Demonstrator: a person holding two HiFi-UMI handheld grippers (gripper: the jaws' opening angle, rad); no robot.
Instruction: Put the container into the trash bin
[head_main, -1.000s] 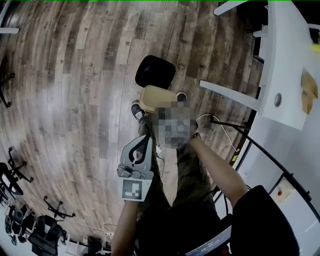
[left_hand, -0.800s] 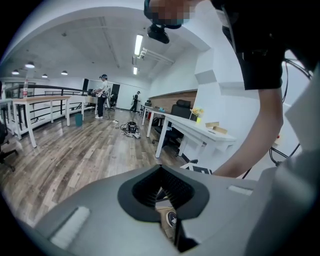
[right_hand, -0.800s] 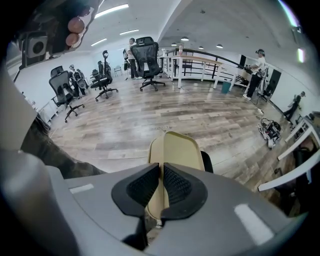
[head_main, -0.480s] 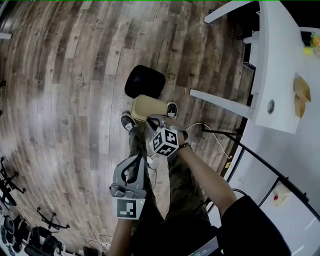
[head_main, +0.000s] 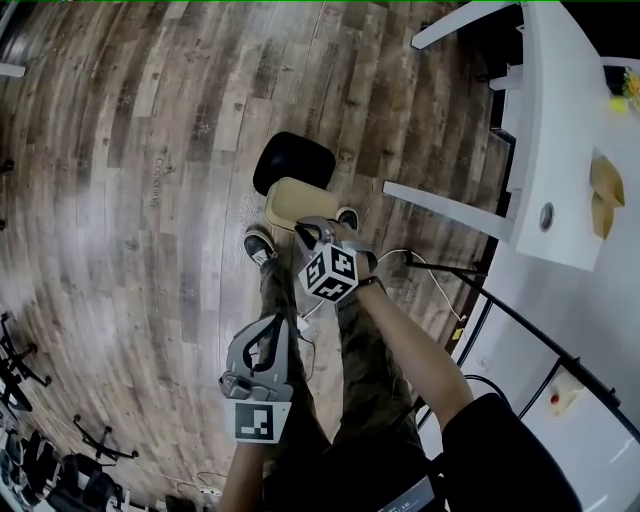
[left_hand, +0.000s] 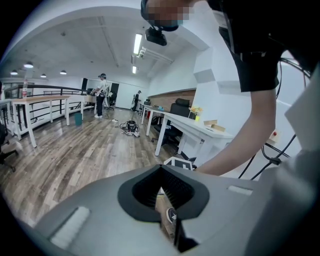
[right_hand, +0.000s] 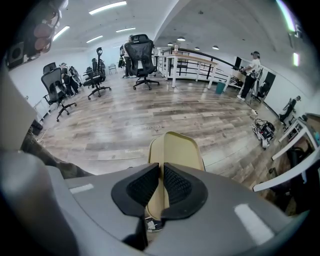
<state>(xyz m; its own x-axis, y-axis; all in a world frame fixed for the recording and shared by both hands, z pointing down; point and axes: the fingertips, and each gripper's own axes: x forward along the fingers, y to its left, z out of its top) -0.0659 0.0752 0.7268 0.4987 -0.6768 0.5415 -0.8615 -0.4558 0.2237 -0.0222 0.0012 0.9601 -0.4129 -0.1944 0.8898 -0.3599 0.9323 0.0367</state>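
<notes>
My right gripper (head_main: 311, 230) pinches the rim of the beige container (head_main: 290, 201), held just beside the black trash bin (head_main: 293, 161). I should centre it over the bin's mouth before releasing. My left gripper (head_main: 281, 322) is closed and empty.

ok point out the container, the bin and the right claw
container (right_hand: 176, 150), right gripper view, its flat beige face
bin (head_main: 293, 162), head view, middle of its black top
right claw (right_hand: 161, 169), right gripper view, between the tips, shut on the container rim
</notes>
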